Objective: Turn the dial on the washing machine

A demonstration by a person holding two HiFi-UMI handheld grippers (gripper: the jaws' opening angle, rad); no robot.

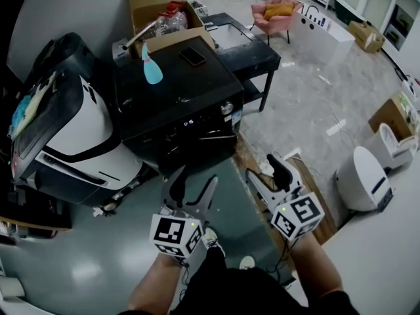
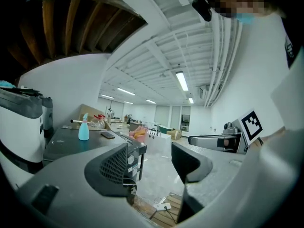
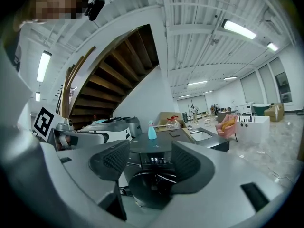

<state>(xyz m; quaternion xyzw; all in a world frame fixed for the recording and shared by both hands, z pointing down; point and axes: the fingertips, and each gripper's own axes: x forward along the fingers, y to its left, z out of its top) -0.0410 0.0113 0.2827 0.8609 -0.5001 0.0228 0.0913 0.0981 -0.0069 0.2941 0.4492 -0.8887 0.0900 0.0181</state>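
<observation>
The black washing machine [image 1: 172, 101] stands just ahead of me, its silver dial [image 1: 227, 108] at the front's upper right, beside the lit display [image 1: 189, 121]. My left gripper [image 1: 191, 184] is open and empty, a short way off the machine's front. In the left gripper view the left gripper [image 2: 154, 167] frames the machine's corner with the dial [image 2: 130, 159]. My right gripper [image 1: 270, 176] is open and empty, to the right of the machine. The right gripper [image 3: 149, 163] looks at the display [image 3: 155, 159] and the round door [image 3: 151, 189]; the dial is hidden there.
A blue spray bottle [image 1: 151, 67] and a phone [image 1: 192, 56] lie on the machine's top. A cardboard box [image 1: 163, 10] and a black table [image 1: 248, 56] stand behind it. A white-and-black appliance [image 1: 72, 133] stands at the left, a white unit [image 1: 364, 177] at the right.
</observation>
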